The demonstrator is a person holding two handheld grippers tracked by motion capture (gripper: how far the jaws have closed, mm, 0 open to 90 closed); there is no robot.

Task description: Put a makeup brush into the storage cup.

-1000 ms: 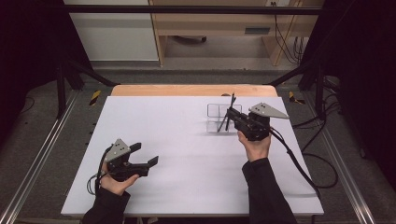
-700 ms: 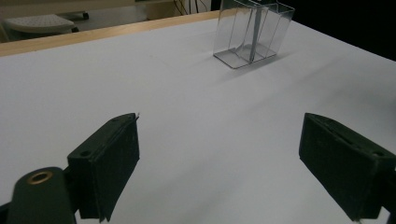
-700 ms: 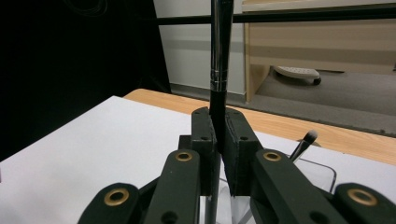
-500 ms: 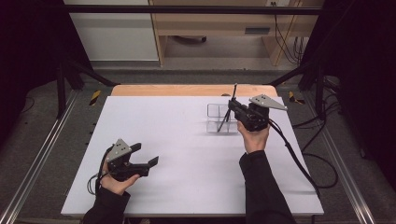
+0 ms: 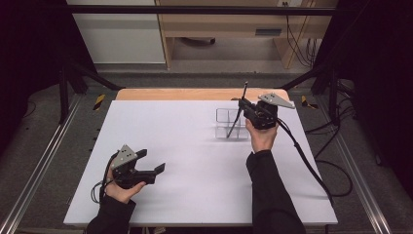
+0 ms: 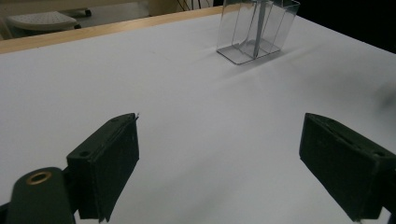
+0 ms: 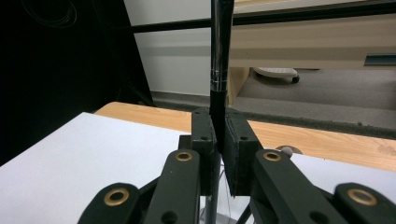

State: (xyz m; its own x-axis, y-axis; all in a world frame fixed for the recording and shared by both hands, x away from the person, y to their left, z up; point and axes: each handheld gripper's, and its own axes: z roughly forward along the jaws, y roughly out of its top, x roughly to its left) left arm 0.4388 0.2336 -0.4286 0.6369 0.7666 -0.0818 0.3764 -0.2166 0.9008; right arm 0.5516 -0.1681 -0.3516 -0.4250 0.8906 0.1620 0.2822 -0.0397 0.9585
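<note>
A clear plastic organizer [image 5: 225,117] with compartments stands on the white table [image 5: 195,146] at the back right. My right gripper [image 5: 243,104] is held just right of it, shut on a dark slim pen [image 5: 236,116]. The pen leans, its lower end down in the organizer's front part and its top above the jaws. In the right gripper view the pen [image 7: 219,56] rises straight up from between the closed pads [image 7: 238,154]. My left gripper [image 5: 152,162] rests open near the front left with nothing in it. The left gripper view shows the organizer [image 6: 275,23] far ahead, with the pen [image 6: 256,28] inside.
The table's wooden back edge [image 5: 170,93] lies just behind the organizer. A cable [image 5: 304,156] trails from the right gripper across the table's right side. Metal frame rails [image 5: 44,161] run along both sides of the table.
My right gripper has moved a little farther back and up beside the organizer, carrying the pen with it. The left gripper has stayed put.
</note>
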